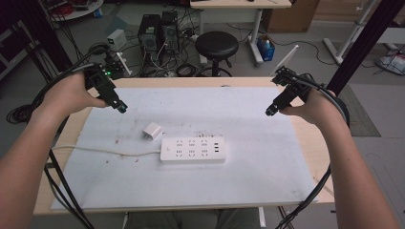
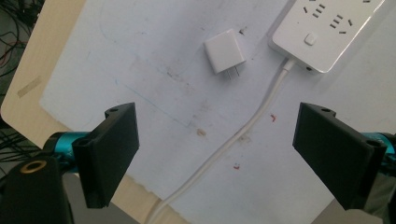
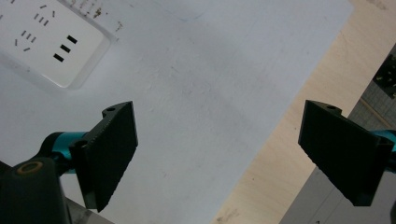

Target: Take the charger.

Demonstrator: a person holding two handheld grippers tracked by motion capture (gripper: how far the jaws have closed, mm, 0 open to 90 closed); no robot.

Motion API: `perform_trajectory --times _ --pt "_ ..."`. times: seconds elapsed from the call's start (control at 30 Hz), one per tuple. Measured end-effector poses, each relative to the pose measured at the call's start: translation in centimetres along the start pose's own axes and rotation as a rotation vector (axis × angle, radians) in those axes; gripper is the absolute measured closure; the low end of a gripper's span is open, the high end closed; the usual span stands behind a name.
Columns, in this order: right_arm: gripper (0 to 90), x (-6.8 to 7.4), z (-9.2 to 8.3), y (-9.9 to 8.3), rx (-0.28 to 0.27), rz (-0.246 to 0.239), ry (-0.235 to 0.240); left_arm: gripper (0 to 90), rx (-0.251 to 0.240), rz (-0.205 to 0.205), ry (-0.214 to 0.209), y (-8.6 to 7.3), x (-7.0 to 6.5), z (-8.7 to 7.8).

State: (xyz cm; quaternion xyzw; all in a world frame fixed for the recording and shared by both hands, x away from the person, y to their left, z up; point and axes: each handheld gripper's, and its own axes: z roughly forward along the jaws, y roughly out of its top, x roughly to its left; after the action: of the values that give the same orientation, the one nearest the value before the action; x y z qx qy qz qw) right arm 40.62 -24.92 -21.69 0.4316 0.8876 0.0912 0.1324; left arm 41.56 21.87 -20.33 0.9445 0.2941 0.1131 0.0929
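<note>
Overhead, a person holds a black tool in each hand above a pale wooden surface (image 1: 315,157) covered by a white mat (image 1: 267,157). The left tool (image 1: 122,108) hangs over the mat's far left corner and the right tool (image 1: 271,112) over its far right side, both tilted inward and down, well apart from each other. Both tools have their jaws spread wide with nothing between them, as the two gripper views show.

A white power strip (image 1: 193,150) lies flat near the middle of the mat, its sockets facing up and its white cord (image 1: 95,150) running off to the left edge. Just beside the strip's left far corner lies a small white plug adapter (image 1: 153,130), apart from the strip, its two metal prongs visible in the left gripper view (image 2: 225,51). Neither tool touches the adapter or the strip.

Beyond the surface, a black round stool (image 1: 217,45) and computer towers (image 1: 157,31) stand on the floor among tangled cables.
</note>
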Motion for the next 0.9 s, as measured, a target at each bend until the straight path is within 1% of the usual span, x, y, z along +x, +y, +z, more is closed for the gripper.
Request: perform_trajectory --times 0.1,0.17,0.2,0.3,0.33,0.37,0.43,0.47,0.5,0.53,0.67,0.9 --pt "11.3 0.0 -0.3 -0.1 -0.013 -0.002 -0.004 14.4 0.002 0.0 0.007 -0.1 0.1 0.2" --pt "11.3 -0.1 -0.2 -0.1 -0.016 -0.003 -0.002 14.4 -0.003 -0.008 -0.004 -0.2 0.2 0.4" --pt "11.3 -0.1 -0.2 -0.1 -0.012 0.002 -0.002 14.4 -0.002 -0.006 -0.008 -0.2 0.1 0.6" --pt "11.3 -0.1 0.0 -0.2 -0.012 0.003 -0.001 14.4 0.001 -0.013 -0.014 -0.2 0.2 1.1" --pt "11.3 -0.1 0.1 -0.2 -0.015 0.005 0.005 14.4 -0.003 -0.018 -0.02 -0.2 0.3 1.2" --pt "11.3 -0.2 0.2 -0.2 -0.015 -0.002 0.006 14.4 -0.001 -0.019 -0.023 -0.1 0.3 1.4" --pt "11.3 -0.2 0.3 -0.2 -0.014 0.002 0.005 14.4 -0.004 -0.024 -0.029 0.1 0.4 1.8" --pt "11.3 -0.3 0.4 -0.2 -0.019 -0.006 0.004 14.4 -0.006 -0.025 -0.03 0.2 0.4 2.0" --pt "11.3 -0.3 0.5 -0.2 -0.018 0.005 0.005 14.4 -0.006 -0.023 -0.033 0.3 0.4 2.2" --pt "11.2 -0.4 0.6 -0.2 -0.021 -0.003 0.006 14.4 -0.006 -0.029 -0.041 0.4 0.4 2.4" --pt "11.3 -0.7 1.0 -0.2 -0.012 0.005 0.012 14.4 0.007 -0.022 -0.043 0.8 0.4 3.3" --pt "11.3 -0.8 1.5 -0.2 -0.007 0.011 0.015 14.4 0.009 -0.03 -0.048 1.2 0.3 4.1"
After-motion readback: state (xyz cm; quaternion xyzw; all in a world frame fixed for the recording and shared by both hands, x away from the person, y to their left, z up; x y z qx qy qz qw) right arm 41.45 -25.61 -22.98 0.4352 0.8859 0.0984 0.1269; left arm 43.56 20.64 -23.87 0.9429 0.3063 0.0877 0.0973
